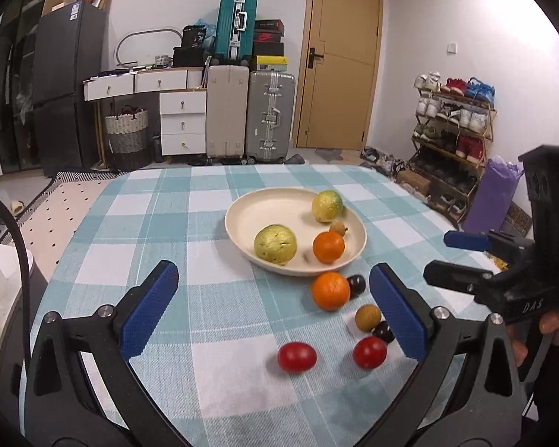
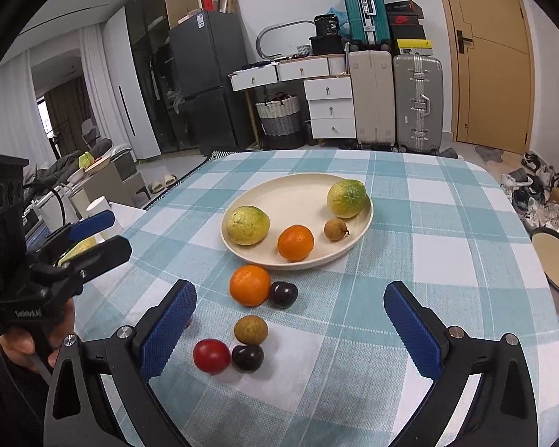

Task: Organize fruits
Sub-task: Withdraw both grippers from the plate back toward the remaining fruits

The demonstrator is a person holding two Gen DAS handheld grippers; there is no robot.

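- The cream plate [image 2: 361, 231] sits mid-desk and serves as landmark; it holds two yellow-green fruits, one orange and a small brown fruit.
- Loose fruit lies on the checked cloth of the desk [image 2: 447, 290], on the near side of the plate: a loose orange [image 2: 250, 285] almost at the rim, a dark plum [image 2: 283, 294] touching it, then further from the plate a brown longan-like fruit [image 2: 251, 329], a second dark plum [image 2: 247, 357] and a red tomato [image 2: 211, 355]. The left view shows another red tomato [image 1: 296, 357] lying apart from the group.
- The right tool [image 2: 290, 331] is spread wide with nothing between its pads; the loose cluster lies straight ahead and slightly left of its centre line, between it and the plate.
- The left tool [image 1: 274, 314] is also spread and empty; from it the cluster sits toward its right pad, the lone tomato nearer the middle.
- Judgement: the right tool looks the better placed for the cluster; the fruits are round, so no axis matters, only centring.
- Risk: the touching pairs may roll when one is pinched.
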